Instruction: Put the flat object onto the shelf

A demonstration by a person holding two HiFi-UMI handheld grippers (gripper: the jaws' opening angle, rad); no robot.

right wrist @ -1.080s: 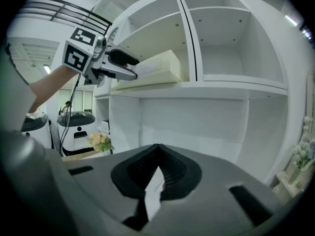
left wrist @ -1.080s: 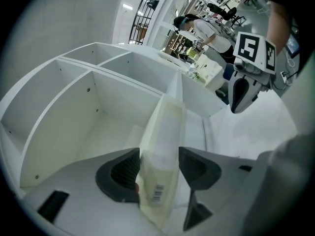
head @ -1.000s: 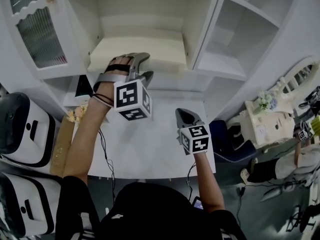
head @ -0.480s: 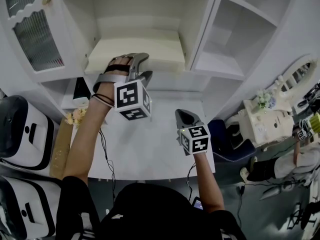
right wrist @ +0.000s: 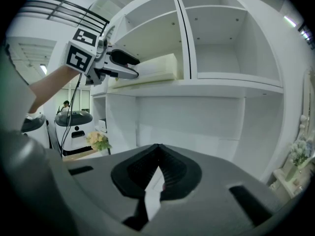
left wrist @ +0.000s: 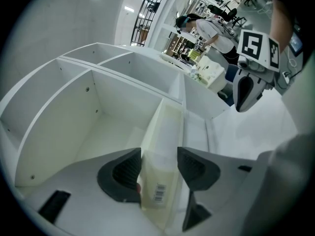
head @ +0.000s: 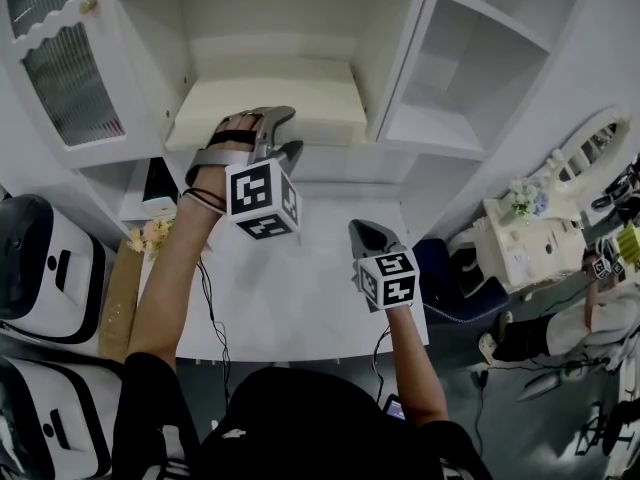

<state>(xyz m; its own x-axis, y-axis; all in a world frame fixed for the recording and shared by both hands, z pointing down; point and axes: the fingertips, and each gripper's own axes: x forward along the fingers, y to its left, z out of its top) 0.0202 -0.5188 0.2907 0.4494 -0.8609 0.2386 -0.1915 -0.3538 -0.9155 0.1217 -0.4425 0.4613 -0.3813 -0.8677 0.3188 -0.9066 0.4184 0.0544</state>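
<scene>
- glass, ribbed, fronts the cabinet door [head: 62, 73] at the far left, well apart from the work.
- next along, the left gripper [head: 284, 134] reaches up to the lip of the shelf compartment [head: 270, 13]. its jaws stand about half spread and are clamped over the near edge of the flat slab [head: 275, 96], one pad on each broad face.
- the cream slab lies flat on the compartment floor, filling most of its width, with its front edge at the lip. it seems all but placed.
- it looks light and fairly stiff. a glossy wrap with a barcode sticker [left wrist: 158, 192] suggests a slippery skin, so a pinch across the thin edge near its middle is probably the safest hold.
- lower right, the right gripper [head: 366, 234] hangs over the white table [head: 300, 308], jaws pressed together on nothing.
</scene>
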